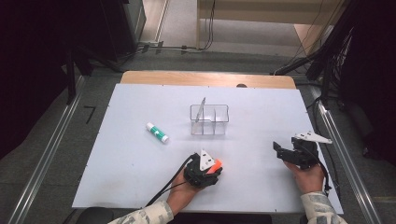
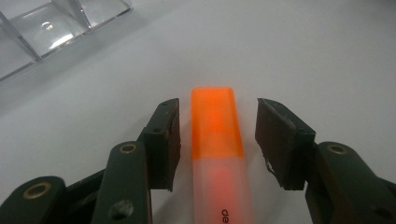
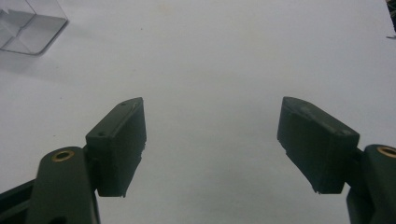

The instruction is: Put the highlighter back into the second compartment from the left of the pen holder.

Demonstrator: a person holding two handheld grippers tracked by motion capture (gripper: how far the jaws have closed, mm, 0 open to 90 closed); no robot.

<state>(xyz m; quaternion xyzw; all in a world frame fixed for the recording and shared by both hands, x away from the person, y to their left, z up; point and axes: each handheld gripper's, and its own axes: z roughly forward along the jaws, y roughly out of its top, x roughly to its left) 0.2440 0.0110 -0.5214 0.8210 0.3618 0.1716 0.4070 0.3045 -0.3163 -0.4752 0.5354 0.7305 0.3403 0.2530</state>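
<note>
Nearest the person, two sleeved forearms come in at the bottom edge of the high view, each cut off by the frame. The left gripper [image 1: 211,169] rests low on the white table [image 1: 116,158], its grey three-cornered plate hiding most of what lies under it, so that from above only a small orange tip peeks out beside the plate. In the left gripper view the orange highlighter [image 2: 217,140] lies flat on the table between the two jaws, orange cap pointing away, its pale translucent barrel running out of the bottom edge with only a few printed letters legible. The jaws stand at a middling width: the left-hand pad sits just beside the cap with a thin dark gap, the right-hand pad clearly apart from it, so nothing is clamped. To the right, well apart, the right gripper [image 1: 285,154] hovers over bare table with its jaws spread wide and nothing between them, as the right gripper view confirms. Farther out, left of centre, a white glue stick with a green cap [image 1: 157,132] lies on its side. Beyond it, near the table's middle, stands a clear plastic organizer [image 1: 209,120] with divided compartments; a thin pale item leans in its left section, too small and faint to identify. Both gripper views catch just a corner of that organizer, blurred in the left one. The far floor is dim, with cables barely readable.
</note>
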